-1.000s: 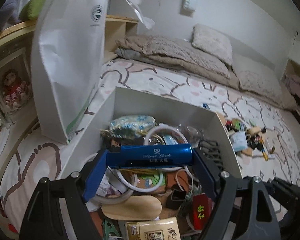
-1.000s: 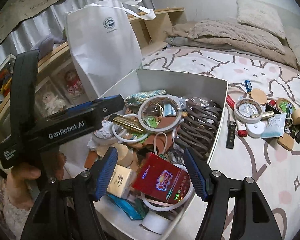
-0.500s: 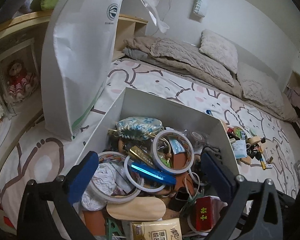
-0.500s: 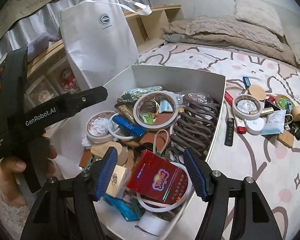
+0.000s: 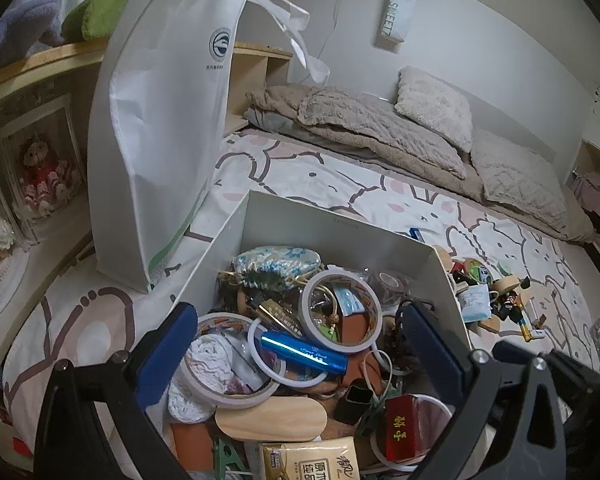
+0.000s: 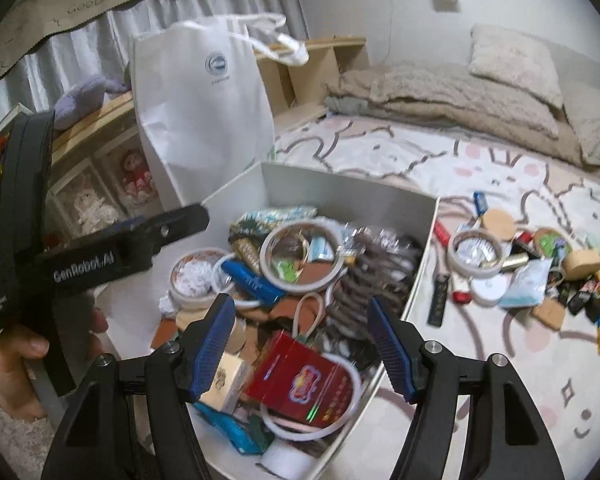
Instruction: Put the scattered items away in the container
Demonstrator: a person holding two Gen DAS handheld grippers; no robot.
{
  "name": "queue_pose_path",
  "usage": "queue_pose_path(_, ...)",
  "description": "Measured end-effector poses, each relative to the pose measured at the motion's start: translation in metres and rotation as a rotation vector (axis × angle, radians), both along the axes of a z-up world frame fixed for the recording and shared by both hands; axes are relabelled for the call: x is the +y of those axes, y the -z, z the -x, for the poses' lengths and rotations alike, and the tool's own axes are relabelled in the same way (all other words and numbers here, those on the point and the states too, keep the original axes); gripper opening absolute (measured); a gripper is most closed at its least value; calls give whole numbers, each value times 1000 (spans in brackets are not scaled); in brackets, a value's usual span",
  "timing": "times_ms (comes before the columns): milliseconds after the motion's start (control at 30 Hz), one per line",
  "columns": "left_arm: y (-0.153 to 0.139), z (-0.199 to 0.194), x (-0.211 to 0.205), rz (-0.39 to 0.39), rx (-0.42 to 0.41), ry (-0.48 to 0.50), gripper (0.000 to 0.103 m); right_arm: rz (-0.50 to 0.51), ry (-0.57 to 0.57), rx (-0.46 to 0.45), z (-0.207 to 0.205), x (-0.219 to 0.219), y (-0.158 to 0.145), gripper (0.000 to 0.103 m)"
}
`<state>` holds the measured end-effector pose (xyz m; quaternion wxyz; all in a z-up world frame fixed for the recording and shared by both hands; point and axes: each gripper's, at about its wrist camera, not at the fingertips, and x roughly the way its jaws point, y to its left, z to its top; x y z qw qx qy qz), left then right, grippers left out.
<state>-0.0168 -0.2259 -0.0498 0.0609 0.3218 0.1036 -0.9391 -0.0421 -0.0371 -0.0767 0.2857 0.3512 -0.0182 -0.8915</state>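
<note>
container [image 5: 332, 224]: a white open-topped box on the patterned bedsheet [image 5: 400, 196], already heaped with tape rings, packets and a red box; its far wall stands upright.
loose pile [image 6: 532, 264]: the items not yet tidied lie on the sheet just beside the box's right wall, well apart from both tools.
blue tube [image 5: 304, 354]: lies inside the box on top of the tape rings, free of any pad; its long axis runs slantwise, near end toward the lower right in the left wrist view, far end toward the box's left wall.
left gripper [image 5: 300, 344]: jaws have just been opening and stand at their widest, nothing between the pads; the tube rests below them.
right gripper [image 6: 302, 344]: jaws have just been opening a little further, empty, over the box's near corner.
step in hand: the drop looks done; I judge the left tool should lift straight up clear of the rim before swinging to the pile.
</note>
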Motion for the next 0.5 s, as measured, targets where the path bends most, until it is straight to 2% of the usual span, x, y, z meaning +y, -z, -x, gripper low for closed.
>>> queue_pose_path(33, -1, -1, 1, 0, 3, 5, 103, 2, 7, 17, 0, 3, -3, 81)
queue_pose_path(67, -2, -2, 1, 1, 6, 8, 103, 5, 14, 37, -1, 7, -6, 94)
queue_pose_path(100, -3, -4, 2, 5, 9, 10, 103, 7, 20, 54, -2, 10, -8, 102)
queue_pose_path(200, -6, -7, 7, 24, 18, 12, 103, 6, 43, 104, -4, 21, -14, 103)
queue_pose_path(500, -14, -13, 25, 78, 53, 5, 103, -5, 106, 136, -12, 55, -20, 103)
